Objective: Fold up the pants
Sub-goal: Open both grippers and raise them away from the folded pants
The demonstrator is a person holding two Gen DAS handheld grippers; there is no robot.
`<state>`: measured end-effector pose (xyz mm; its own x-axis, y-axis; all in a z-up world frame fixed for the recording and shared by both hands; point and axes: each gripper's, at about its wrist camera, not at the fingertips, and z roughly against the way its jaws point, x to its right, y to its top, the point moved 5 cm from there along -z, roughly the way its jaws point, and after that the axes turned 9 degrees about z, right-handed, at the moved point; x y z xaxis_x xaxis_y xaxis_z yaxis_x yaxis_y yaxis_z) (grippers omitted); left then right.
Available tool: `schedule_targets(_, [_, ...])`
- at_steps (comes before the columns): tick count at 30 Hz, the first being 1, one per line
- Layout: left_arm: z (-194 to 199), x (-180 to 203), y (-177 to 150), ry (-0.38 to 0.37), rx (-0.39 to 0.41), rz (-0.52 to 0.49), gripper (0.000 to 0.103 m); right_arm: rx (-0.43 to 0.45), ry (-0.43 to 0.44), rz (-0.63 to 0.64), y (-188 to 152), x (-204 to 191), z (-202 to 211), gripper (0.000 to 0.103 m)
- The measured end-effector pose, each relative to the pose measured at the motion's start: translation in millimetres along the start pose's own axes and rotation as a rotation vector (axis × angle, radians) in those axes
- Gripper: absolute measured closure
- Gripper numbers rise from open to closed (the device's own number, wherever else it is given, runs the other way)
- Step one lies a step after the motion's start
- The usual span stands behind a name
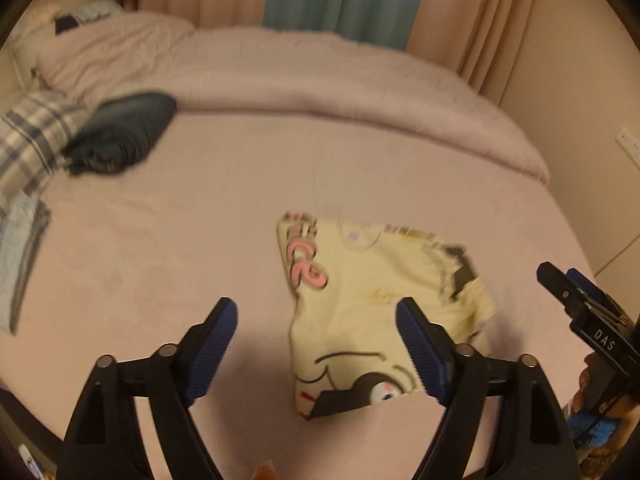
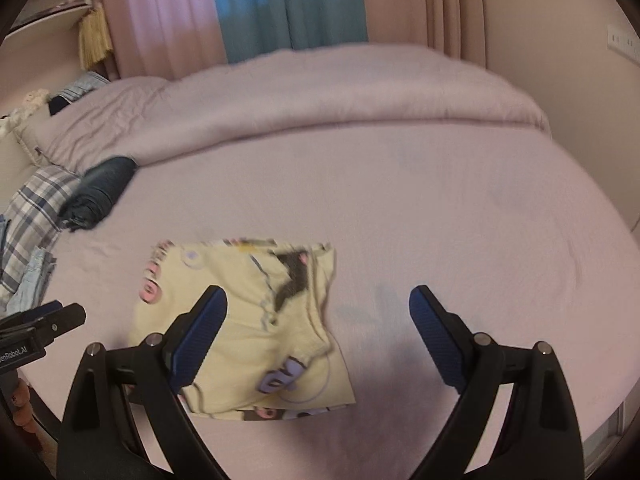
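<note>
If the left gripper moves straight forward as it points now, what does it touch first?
Most likely the yellow printed pants: the open left gripper points at their left edge, with bare bed sheet beside it. Depth is unclear.

1. The folded cotton pants (image 2: 240,328) are pale yellow, printed with pink and lilac lettering and black cartoon figures.
2. The flat bed sheet (image 2: 440,220) is plain pale pink.
3. The bunched quilt (image 1: 320,76) is a matching pink.
4. The rolled dark garment (image 1: 120,136) is deep teal-black.
5. The checked cloth (image 1: 28,140) is grey and white plaid.
6. The hanging curtains (image 2: 256,8) are pink with a blue-green panel.
7. The black left gripper (image 1: 316,344) and black right gripper (image 2: 318,328) have dark blue finger pads (image 1: 216,348).
</note>
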<state>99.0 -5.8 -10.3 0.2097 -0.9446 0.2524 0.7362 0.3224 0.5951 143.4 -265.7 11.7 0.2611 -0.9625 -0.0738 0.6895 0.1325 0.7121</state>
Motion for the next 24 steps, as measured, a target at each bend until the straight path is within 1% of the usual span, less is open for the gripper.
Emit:
schedule_targets(1, [6, 4, 6, -0.004, 0.020, -0.001, 0.013, 0.020, 0.011, 0.005, 7, -4, 11, 0.009])
schedule_targets(2, [17, 7, 9, -0.007, 0.047, -0.003, 0.012, 0.028, 0.014, 0.005, 10, -5, 16, 0.009])
schedule_targets(5, [35, 15, 13, -0.030, 0.094, -0.005, 0.011, 0.055, 0.020, 0.000, 23, -12, 38, 0.009])
schedule_targets(8, [45, 20, 9, -0.048, 0.109, -0.005, 0.011, 0.097, 0.039, 0.000, 26, -21, 56, 0.008])
schedule_targets(10, [47, 22, 5, -0.045, 0.113, -0.006, 0.011, 0.110, 0.040, 0.006, 23, -27, 64, 0.007])
schedule_targets(14, [41, 25, -6, -0.028, 0.098, -0.021, 0.011, 0.107, 0.031, 0.012, 10, -34, 66, 0.007])
schedule_targets(17, [33, 32, -18, -0.007, 0.072, -0.026, 0.011, 0.074, 0.027, 0.011, -1, -35, 60, 0.007])
schedule_targets(20, [21, 33, -29, 0.005, 0.023, -0.037, 0.011, 0.034, 0.017, 0.005, -10, -34, 51, 0.007])
schedule_targets(24, [13, 32, -34, 0.062, 0.010, -0.061, 0.011, -0.004, 0.017, -0.006, -18, -30, 43, 0.007])
